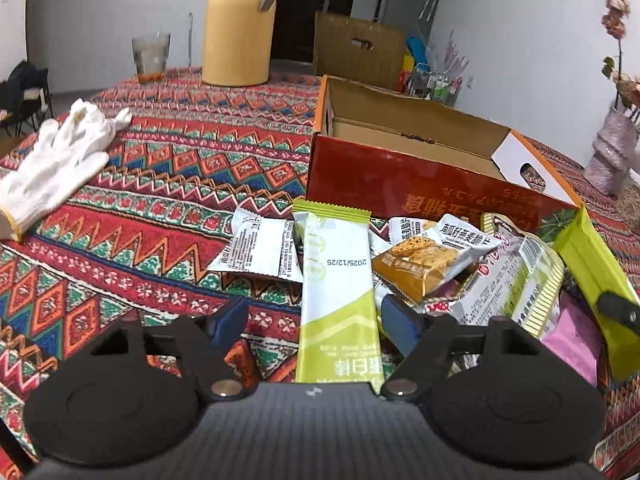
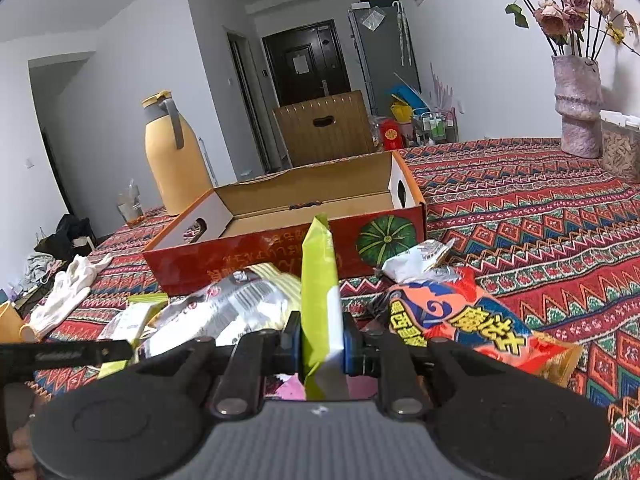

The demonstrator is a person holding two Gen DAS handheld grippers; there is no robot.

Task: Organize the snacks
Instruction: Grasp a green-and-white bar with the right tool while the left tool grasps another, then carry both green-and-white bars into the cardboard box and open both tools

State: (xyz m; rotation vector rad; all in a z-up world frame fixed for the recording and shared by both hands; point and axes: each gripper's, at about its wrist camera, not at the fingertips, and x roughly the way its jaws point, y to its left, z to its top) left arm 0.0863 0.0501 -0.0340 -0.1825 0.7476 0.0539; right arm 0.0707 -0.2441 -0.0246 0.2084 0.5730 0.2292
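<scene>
The right gripper (image 2: pixel 321 346) pinches a light, crinkly green bar wrapper (image 2: pixel 320 280) mid-length, just short of the red box (image 2: pixel 280 258), while the left gripper (image 1: pixel 316 320) straddles another bar (image 1: pixel 338 280), unclamped.

Open red box (image 2: pixel 280 256) is empty inside; snack pile (image 1: pixel 440 264) crowds its near wall; tablecloth (image 1: pixel 160 208) leftward lies bare.

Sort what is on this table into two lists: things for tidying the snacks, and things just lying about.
For the job:
- open cardboard box
- green snack bar, clamped in the right gripper
- second green bar, between the open jaws of the left gripper
- orange snack bag
- pile of small packets

Lying about:
- white gloves
- yellow jug
- glass
- vase
</scene>
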